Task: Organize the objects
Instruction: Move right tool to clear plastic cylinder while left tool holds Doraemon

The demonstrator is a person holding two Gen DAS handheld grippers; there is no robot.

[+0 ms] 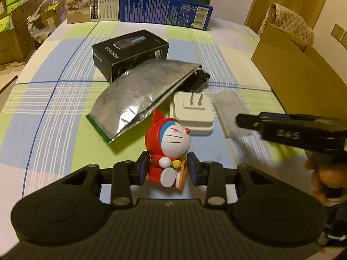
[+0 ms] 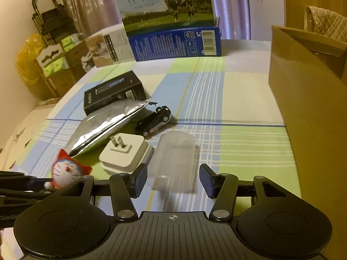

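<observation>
A red-hooded Doraemon figure (image 1: 168, 149) (image 2: 65, 172) stands between my left gripper's (image 1: 167, 169) blue pads, which touch both its sides. The gripper is shut on it. A clear plastic tube (image 2: 174, 160) (image 1: 229, 110) lies on the checked tablecloth (image 2: 238, 112), blurred. My right gripper (image 2: 173, 181) is open, one pad on either side of the tube's near end and apart from it. In the left wrist view the right gripper (image 1: 245, 122) comes in from the right, held by a hand (image 1: 325, 173).
A white plug adapter (image 1: 192, 113) (image 2: 125, 151), a silver foil pouch (image 1: 138, 99), a black toy car (image 2: 155, 120) and a black box (image 1: 130, 52) lie close together. An open cardboard box (image 2: 303, 99) stands at the right. Milk cartons (image 2: 167, 6) and boxes line the far edge.
</observation>
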